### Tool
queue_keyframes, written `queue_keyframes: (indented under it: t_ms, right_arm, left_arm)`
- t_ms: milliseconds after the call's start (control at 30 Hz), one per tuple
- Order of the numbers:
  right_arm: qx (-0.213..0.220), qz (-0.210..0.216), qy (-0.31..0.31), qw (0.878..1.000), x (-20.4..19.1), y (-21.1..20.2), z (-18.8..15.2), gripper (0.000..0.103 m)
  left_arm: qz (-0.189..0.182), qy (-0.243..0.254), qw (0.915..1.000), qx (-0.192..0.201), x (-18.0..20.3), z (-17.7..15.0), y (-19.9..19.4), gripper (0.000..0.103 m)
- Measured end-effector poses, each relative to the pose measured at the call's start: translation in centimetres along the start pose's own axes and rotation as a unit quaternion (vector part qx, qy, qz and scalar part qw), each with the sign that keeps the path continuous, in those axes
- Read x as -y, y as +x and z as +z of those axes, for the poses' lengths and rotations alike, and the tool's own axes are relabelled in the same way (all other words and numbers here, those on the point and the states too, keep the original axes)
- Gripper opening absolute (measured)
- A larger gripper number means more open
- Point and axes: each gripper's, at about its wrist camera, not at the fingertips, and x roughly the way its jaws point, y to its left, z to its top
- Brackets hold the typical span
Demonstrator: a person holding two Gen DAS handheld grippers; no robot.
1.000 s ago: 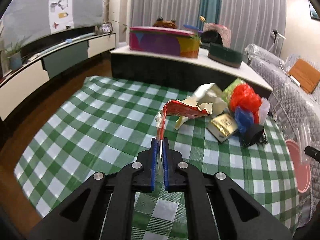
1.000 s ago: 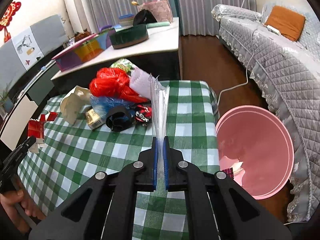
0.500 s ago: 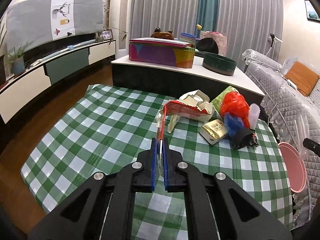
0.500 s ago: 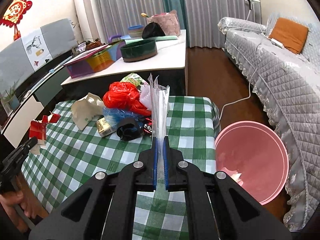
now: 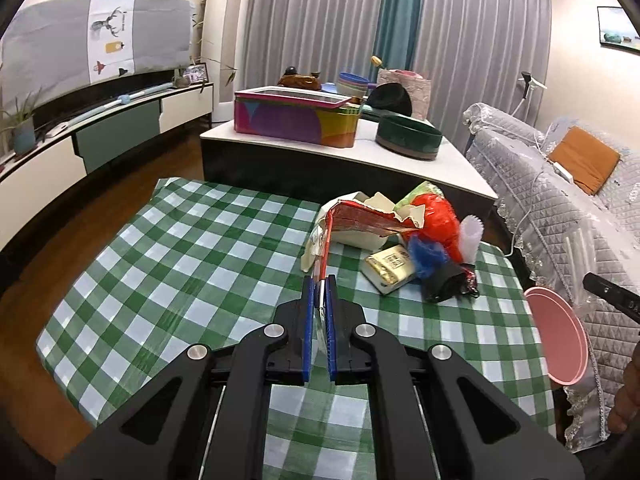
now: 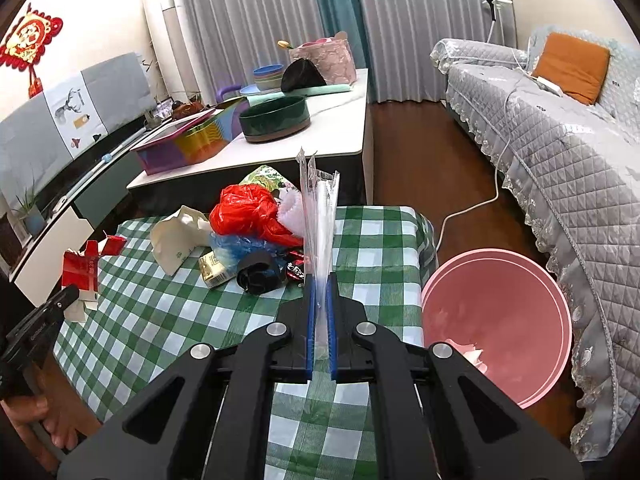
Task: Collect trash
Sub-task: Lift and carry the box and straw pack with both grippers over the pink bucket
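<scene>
My left gripper (image 5: 319, 280) is shut on a torn red carton (image 5: 362, 222) and holds it above the green checked table (image 5: 192, 256); the carton also shows in the right wrist view (image 6: 82, 266). My right gripper (image 6: 319, 278) is shut on a clear plastic wrapper (image 6: 318, 216) that stands upright above the table. A pink bin (image 6: 498, 328) stands on the floor right of the table, with scraps inside. A trash pile lies at the table's far right: red plastic bag (image 6: 252, 212), blue bag (image 6: 240, 246), black roll (image 6: 258, 276), gold pack (image 6: 214, 274), cream paper bag (image 6: 176, 240).
A white counter (image 6: 320, 132) behind the table holds a colourful box (image 6: 188, 144) and a dark green bowl (image 6: 276, 118). A grey quilted sofa (image 6: 560, 128) runs along the right. A white cable (image 6: 476, 204) lies on the wooden floor.
Both grippers have pulled back and risen from the table with their loads still held; the trash pile and bin now look farther away.
</scene>
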Motion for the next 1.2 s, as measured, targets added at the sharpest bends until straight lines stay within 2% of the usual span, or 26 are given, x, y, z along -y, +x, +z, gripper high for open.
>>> queue_keyframes:
  t_ms: [333, 700, 1200]
  right_arm:
    - [0.027, -0.025, 0.001, 0.999, 1.1, -1.5, 0.9, 0.005]
    - [0.027, -0.054, 0.027, 0.998, 6.0, -0.3, 3.3, 0.005]
    - [0.033, -0.096, 0.081, 0.992, 12.4, 0.6, 5.4, 0.005]
  left_arm:
    - [-0.02, 0.029, 0.9992, -0.018, 4.4, 0.3, 1.3, 0.005]
    - [-0.048, 0.054, 0.9964, -0.044, 11.9, 1.4, 5.0, 0.005]
    - [-0.097, 0.074, 0.9912, -0.051, 20.2, 3.3, 8.4, 0.005]
